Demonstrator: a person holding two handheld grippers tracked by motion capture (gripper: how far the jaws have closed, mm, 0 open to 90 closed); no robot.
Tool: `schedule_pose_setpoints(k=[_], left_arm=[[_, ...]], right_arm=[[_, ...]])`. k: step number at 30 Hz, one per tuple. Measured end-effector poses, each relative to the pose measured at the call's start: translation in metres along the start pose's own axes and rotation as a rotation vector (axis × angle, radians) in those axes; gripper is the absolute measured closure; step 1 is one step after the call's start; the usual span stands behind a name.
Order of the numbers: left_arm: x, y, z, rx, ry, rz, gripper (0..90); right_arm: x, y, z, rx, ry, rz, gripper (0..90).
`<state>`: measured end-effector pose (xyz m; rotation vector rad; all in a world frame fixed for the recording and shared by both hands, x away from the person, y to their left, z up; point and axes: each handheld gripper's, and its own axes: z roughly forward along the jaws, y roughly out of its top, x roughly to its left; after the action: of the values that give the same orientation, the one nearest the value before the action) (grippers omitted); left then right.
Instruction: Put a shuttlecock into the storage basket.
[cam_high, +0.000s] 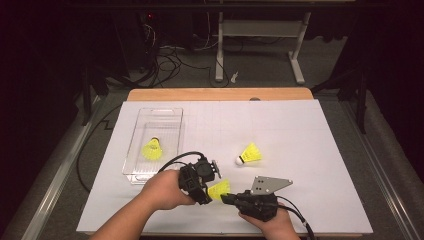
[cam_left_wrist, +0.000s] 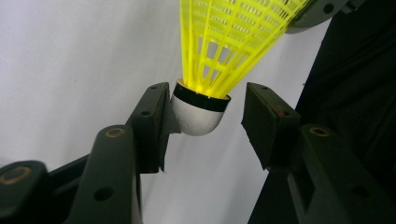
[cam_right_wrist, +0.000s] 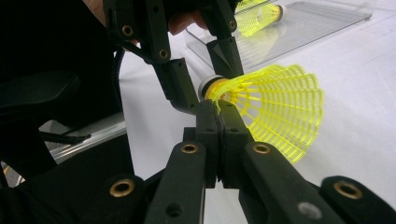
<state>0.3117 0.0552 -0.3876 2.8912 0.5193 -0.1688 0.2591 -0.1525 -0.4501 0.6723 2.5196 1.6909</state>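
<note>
Closest to the high camera, my two hands meet near the table's front edge, and between them hangs the held shuttlecock (cam_high: 218, 189), its yellow skirt pinched by the right gripper (cam_high: 226, 198) while the left gripper (cam_high: 205, 192) comes at its cork end. Left of that shuttlecock and farther back sits a clear tray (cam_high: 131, 152) with a second shuttlecock (cam_high: 152, 148) inside; a third shuttlecock (cam_high: 248, 154) lies on the white table (cam_high: 300, 150) behind and to the right. Neither blocks the hand-over, I judge.

From the left gripper view, the jaws stand apart around the white cork (cam_left_wrist: 196, 116): one pad touches it, the other is still clear. I would take hold there, since the cork looks firm and rounded, though possibly slippery.

From the right gripper view, my jaws are clenched on the skirt's narrow end, just beside the cork. The lattice looks feather-light, springy and easy to crush, so I judge a gentle grip best. Beyond the held shuttlecock I see the tray again with its shuttlecock.
</note>
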Motion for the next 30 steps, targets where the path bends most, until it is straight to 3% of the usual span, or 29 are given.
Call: schedule_pose_setpoints(k=[9, 30], left_arm=[[0.0009, -0.0011, -0.0004, -0.003, 0.018, -0.003, 62.0], [-0.0009, -0.0006, 0.0009, 0.004, 0.023, 0.011, 62.9]], right_arm=[[-0.0008, 0.0000, -0.0004, -0.001, -0.008, 0.004, 90.0], [-0.0011, -0.0009, 0.0003, 0.001, -0.011, 0.001, 86.8]])
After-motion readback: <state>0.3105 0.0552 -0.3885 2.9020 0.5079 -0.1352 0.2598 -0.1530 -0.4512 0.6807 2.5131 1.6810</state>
